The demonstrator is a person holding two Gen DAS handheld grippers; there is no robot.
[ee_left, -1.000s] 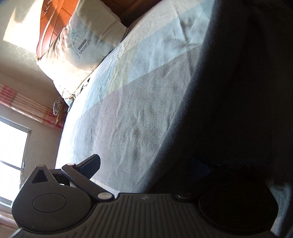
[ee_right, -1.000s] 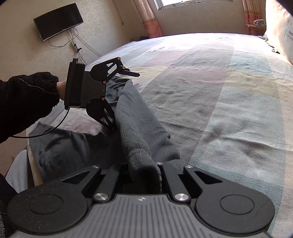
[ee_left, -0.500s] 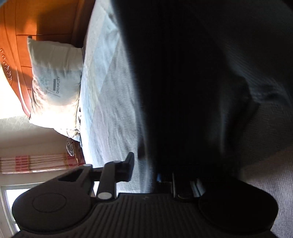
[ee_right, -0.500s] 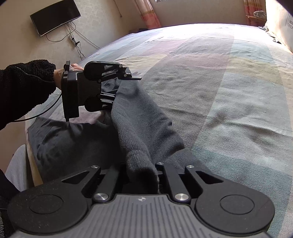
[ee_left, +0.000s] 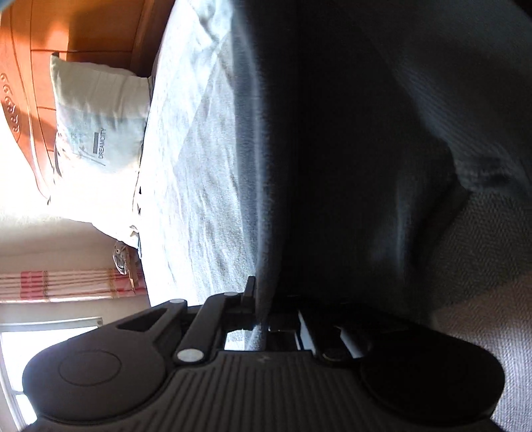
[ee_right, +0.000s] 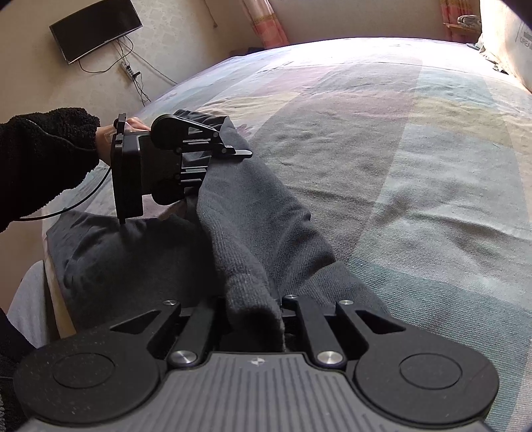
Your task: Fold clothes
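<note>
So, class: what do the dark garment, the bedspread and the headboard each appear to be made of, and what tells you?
Dark garment: seemingly a soft knit, matte; fine ribbed rows show.
Bedspread: probably woven cotton, matte; visible weave, creases, faded colour blocks.
Headboard: looks like varnished wood; reddish-brown sheen and carved trim, though a veneer is possible.

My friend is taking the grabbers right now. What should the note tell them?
Left gripper: shut on the far edge of the dark grey garment.
Right gripper: shut on the near edge of the same garment, a bunch of cloth between its jaws.
The garment lies along the near side of the bed, a raised fold stretched between both grippers; the rest is spread flat to the left.
Done: both edges gripped.
Left: carry the fold over, lay it flat, smooth it and finish the folding.
</note>
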